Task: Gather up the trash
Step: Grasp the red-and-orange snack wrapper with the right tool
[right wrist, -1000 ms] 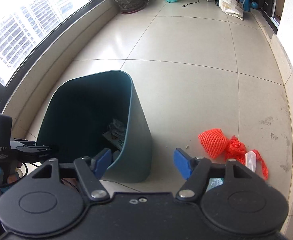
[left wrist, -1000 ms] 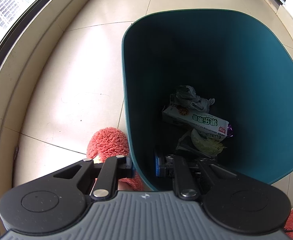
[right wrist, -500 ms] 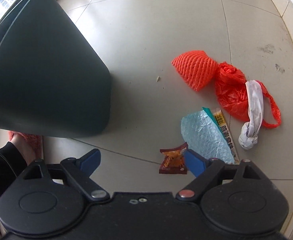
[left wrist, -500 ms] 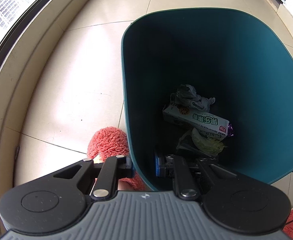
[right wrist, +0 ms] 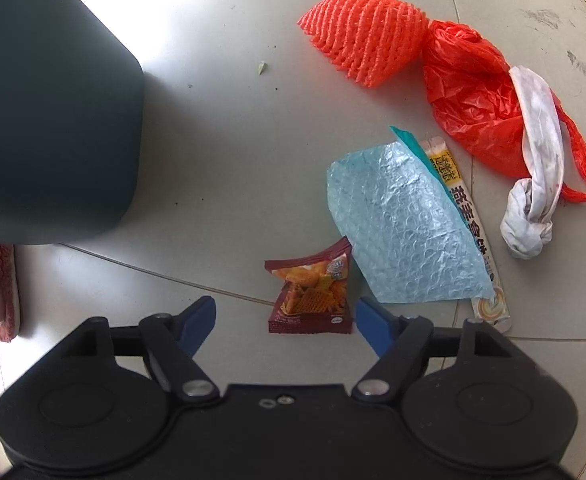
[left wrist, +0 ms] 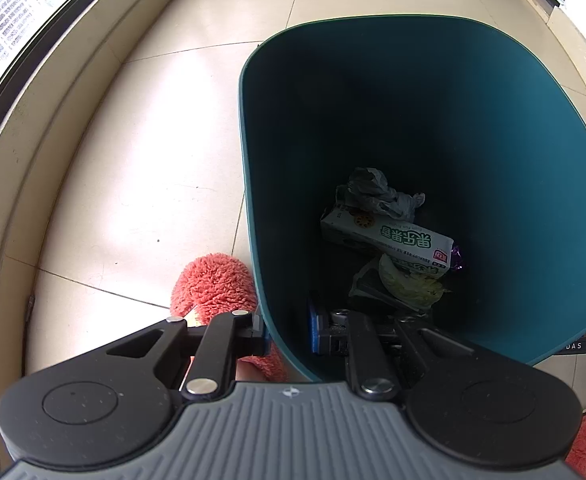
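While spread — snack packet [right wrist: 311,294] on floor, between right tongs' [right wrist: 285,316] tips.

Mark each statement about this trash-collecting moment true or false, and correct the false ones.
1. The left gripper clamps the teal bin's wall. True.
2. The bin is empty. False: a white carton and crumpled wrappers lie inside.
3. The right gripper holds the snack packet. False: its jaws stand open around the packet lying on the floor.
4. An orange foam net lies on the floor. True.
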Demonstrator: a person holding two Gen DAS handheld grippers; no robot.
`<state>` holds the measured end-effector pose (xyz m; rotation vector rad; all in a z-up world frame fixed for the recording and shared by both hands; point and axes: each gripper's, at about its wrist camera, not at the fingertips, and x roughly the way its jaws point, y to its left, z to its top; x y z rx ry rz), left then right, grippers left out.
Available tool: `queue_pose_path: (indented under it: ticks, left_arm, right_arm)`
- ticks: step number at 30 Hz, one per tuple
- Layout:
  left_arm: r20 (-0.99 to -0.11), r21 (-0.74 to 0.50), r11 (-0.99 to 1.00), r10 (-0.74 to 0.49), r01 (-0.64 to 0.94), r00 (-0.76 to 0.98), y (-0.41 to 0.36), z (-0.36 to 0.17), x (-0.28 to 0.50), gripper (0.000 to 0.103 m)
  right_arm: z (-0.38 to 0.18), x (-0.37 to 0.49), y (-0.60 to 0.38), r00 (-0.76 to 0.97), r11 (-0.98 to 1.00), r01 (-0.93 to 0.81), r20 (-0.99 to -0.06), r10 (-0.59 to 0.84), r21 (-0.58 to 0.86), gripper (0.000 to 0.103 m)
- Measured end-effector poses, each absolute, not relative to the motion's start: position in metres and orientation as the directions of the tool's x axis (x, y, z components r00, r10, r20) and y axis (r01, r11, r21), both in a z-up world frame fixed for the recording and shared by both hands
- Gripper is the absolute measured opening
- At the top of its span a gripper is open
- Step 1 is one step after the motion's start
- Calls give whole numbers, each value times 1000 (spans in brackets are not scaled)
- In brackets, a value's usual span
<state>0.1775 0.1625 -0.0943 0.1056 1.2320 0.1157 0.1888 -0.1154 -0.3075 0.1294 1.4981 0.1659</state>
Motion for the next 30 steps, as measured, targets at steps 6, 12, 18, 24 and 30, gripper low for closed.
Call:
queue_pose_path:
  ticks: [6,12,18,24,30]
  left_arm:
    - [-936,143,989,143,-24,321,161,-96,177,16]
    - [-936,152,988,149,-16,318,159,-100,179,16]
    - [-935,157,988,152,-11,320,158,-101,178,16]
    - [-935,164,986,157,-3,320,156,-103,177,16]
    - [-935,161,987,155,-7,318,157,-105,178,16]
  right_arm:
    - [-320,189,-115,55,985,-32,-984,170,168,64]
    - [-328,191,-112,55,990,-36,-989,138,137,50]
    - [-331,193,-111,59,992,-36,-991,124,122,35]
    - [-323,192,-106,60,994,-31,-992,109,107,33]
    - [-308,196,-100,72,995,-32,-993,95,93,32]
